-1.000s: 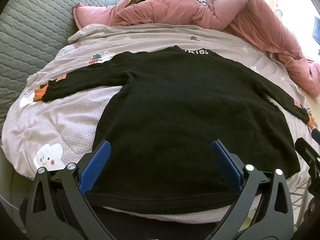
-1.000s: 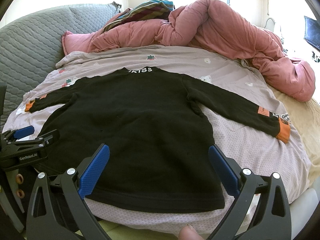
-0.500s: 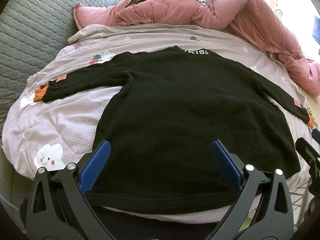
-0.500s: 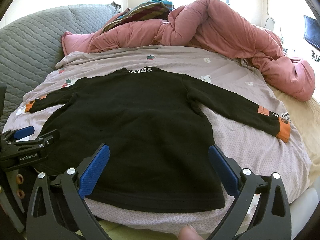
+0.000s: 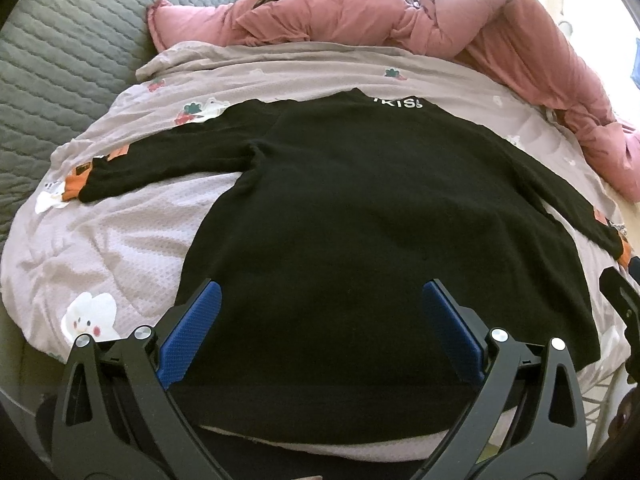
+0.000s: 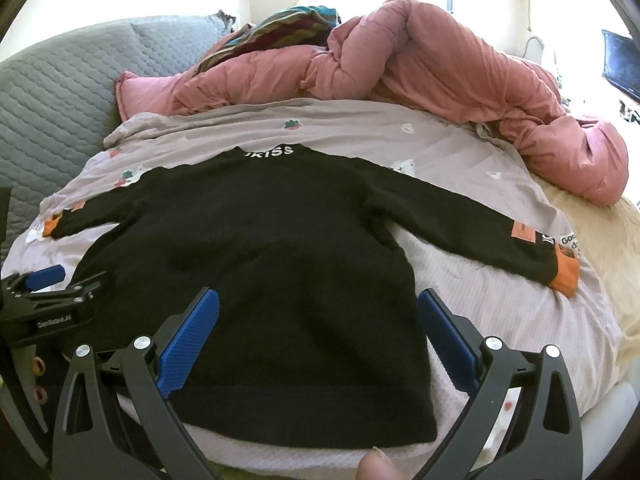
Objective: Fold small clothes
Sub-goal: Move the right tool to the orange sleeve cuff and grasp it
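A small black long-sleeved sweater (image 5: 360,220) lies flat and spread out on a pale lilac blanket (image 5: 120,240), collar with white lettering at the far end, sleeves with orange cuffs stretched to both sides. It also shows in the right wrist view (image 6: 272,248). My left gripper (image 5: 320,320) is open and empty, hovering over the hem on the sweater's left half. My right gripper (image 6: 318,328) is open and empty over the hem on the right half. The left gripper shows at the left edge of the right wrist view (image 6: 44,292).
A crumpled pink duvet (image 6: 440,72) lies along the far side and right of the bed. A striped cloth (image 6: 280,28) sits on it. A grey quilted cover (image 5: 52,64) lies to the left. The bed's near edge runs just under the hem.
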`<state>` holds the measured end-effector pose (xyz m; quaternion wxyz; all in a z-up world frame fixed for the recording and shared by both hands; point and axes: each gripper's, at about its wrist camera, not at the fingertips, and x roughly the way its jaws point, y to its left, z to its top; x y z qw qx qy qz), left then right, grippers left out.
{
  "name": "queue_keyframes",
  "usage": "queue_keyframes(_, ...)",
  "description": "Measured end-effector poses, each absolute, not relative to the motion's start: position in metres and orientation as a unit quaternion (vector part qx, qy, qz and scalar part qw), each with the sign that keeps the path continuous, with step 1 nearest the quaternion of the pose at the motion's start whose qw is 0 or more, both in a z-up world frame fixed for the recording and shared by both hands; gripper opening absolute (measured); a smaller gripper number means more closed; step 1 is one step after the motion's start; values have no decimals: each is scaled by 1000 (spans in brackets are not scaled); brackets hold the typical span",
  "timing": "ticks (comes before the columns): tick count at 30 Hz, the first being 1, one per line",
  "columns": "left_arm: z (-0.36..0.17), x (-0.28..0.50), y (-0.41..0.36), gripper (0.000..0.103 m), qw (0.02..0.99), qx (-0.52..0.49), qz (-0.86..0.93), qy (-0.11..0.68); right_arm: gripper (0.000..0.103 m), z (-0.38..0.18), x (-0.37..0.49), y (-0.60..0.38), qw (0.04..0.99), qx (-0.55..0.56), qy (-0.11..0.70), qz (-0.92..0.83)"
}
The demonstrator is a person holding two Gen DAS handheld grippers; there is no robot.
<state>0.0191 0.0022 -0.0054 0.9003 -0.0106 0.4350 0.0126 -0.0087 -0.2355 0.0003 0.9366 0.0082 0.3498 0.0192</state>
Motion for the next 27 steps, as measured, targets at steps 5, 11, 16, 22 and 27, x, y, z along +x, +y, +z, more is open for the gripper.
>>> queue_keyframes(5,-3,32,-2,94,900,-5,19,435,99,2,4,-242,938,6,347,12)
queue_keyframes(11,1,51,-6,94,900,-1,18,435,99,9,24,-256,941,20,337,1)
queue_keyframes(16,3,64,-9,94,900,0,15,436,99,8,39,-268,940,26,339,-13)
queue_keyframes(22,3,83,-13,94,898,4,10,441,99,5,55,-282,939,34,341,-27)
queue_keyframes(27,2,100,-18,94,896,4,1,444,99,1,70,-300,937,51,343,-42)
